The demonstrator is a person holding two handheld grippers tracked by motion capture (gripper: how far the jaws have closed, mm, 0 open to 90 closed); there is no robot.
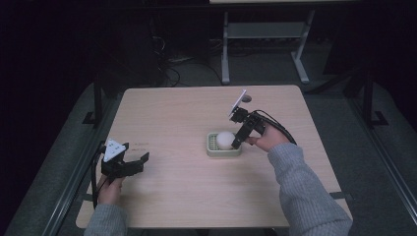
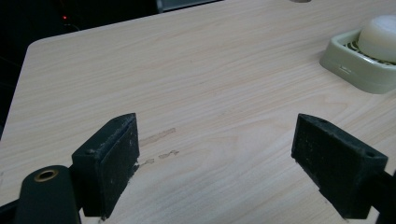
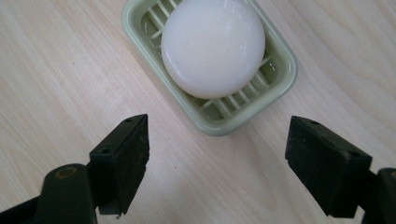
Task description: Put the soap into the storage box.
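Note:
A round white soap bar (image 1: 226, 139) (image 3: 213, 45) lies in a pale green slatted soap dish (image 1: 212, 150) (image 3: 285, 79) right of the table's middle. My right gripper (image 1: 235, 143) (image 3: 217, 165) hovers just above the dish's near edge, jaws wide open and empty, pointing down at it. My left gripper (image 1: 137, 163) (image 2: 215, 163) rests low over the table's front left, open, with only bare wood between its jaws. In the left gripper view the dish (image 2: 345, 70) and soap (image 2: 380, 37) sit at the far right.
The light wooden table (image 1: 182, 113) has rounded corners and a few faint scuff marks (image 2: 159, 144) near the left gripper. A small dark round object (image 1: 246, 98) lies near the far edge. Behind stands a grey desk frame (image 1: 226, 49) on a dark floor with cables.

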